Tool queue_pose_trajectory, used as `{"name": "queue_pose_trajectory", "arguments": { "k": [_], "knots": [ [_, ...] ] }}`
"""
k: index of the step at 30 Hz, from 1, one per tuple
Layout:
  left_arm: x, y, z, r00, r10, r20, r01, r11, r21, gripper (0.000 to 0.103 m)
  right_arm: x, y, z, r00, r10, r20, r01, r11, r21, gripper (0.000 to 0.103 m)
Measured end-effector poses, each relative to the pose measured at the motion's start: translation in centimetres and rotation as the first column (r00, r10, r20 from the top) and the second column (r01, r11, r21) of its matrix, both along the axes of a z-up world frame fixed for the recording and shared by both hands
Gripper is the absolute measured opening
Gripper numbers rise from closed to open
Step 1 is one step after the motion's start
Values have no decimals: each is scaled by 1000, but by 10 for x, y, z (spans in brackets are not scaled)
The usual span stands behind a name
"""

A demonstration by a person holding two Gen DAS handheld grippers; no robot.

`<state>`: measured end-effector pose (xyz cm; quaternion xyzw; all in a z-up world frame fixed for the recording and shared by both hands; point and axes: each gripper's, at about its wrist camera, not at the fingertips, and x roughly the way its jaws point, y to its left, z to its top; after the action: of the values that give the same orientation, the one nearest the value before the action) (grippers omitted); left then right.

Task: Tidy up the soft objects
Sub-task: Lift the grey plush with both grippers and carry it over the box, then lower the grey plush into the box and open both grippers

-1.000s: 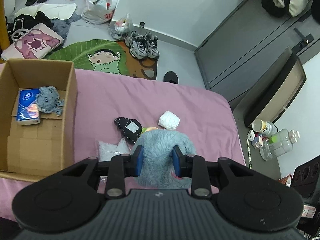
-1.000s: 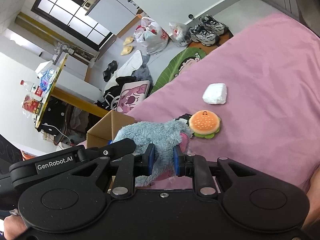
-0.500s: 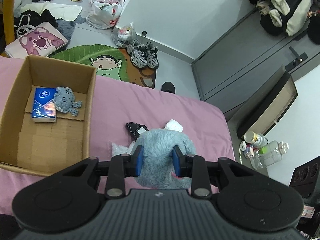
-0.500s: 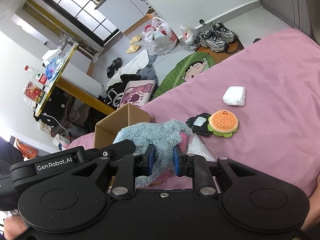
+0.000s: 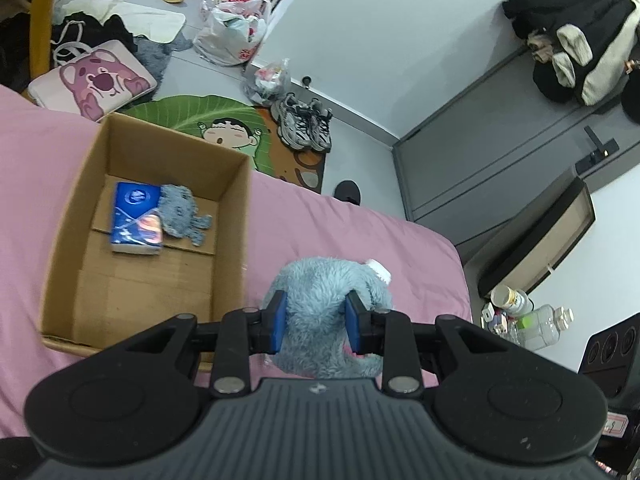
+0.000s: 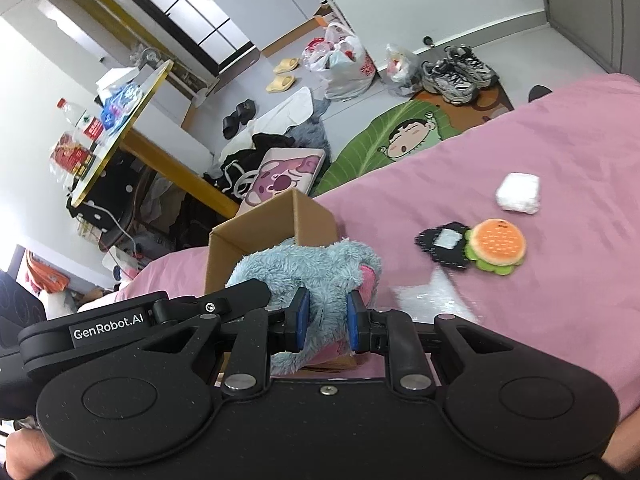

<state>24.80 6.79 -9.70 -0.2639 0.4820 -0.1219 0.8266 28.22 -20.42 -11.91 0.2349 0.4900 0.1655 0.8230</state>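
Observation:
A fluffy blue plush toy (image 5: 320, 300) hangs above the pink bed, gripped from both sides. My left gripper (image 5: 314, 326) is shut on it, and my right gripper (image 6: 324, 320) is shut on another part of the same blue plush toy (image 6: 316, 272). Just to the left stands an open cardboard box (image 5: 76, 216), which holds a blue tissue pack (image 5: 136, 218) and a small grey plush (image 5: 180, 216). On the bed lie a burger plush (image 6: 496, 246), a black pouch (image 6: 442, 246), a white wad (image 6: 518, 192) and a clear plastic bag (image 6: 432, 300). The left gripper body (image 6: 160, 316) shows in the right wrist view.
The pink bed (image 5: 340, 232) ends at a floor with a cartoon rug (image 5: 224, 128), sneakers (image 5: 304, 126), bags and a pink cushion (image 5: 96, 80). Bottles (image 5: 536, 320) stand beside the bed at right. A yellow-edged table (image 6: 120, 120) stands to the left.
Both grippers have carried the blue plush toy left towards the cardboard box, which now sits closer and larger in the left wrist view. The items on the bed have stayed put.

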Motion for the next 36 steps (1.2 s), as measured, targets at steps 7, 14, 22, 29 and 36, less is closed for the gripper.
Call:
{"name": "queue_pose_trajectory", "arguments": {
  "k": [7, 14, 22, 29, 36],
  "knots": [
    [4, 34, 1, 999, 38, 6, -38, 999, -3, 29, 10, 36, 5, 999, 49, 6, -49, 999, -17, 20],
    [10, 67, 3, 997, 73, 6, -73, 997, 6, 29, 21, 69, 7, 996, 91, 10, -91, 996, -16, 20],
    [16, 90, -3, 994, 106, -11, -106, 994, 28, 29, 30, 97, 1, 992, 128, -10, -128, 992, -11, 20],
    [18, 110, -17, 989, 143, -45, -141, 989, 43, 29, 37, 120, -11, 986, 160, -39, -161, 987, -19, 20],
    [27, 110, -22, 984, 160, -75, -148, 977, 151, 31, 41, 126, -26, 984, 154, -89, -157, 987, -19, 41]
  ]
}}
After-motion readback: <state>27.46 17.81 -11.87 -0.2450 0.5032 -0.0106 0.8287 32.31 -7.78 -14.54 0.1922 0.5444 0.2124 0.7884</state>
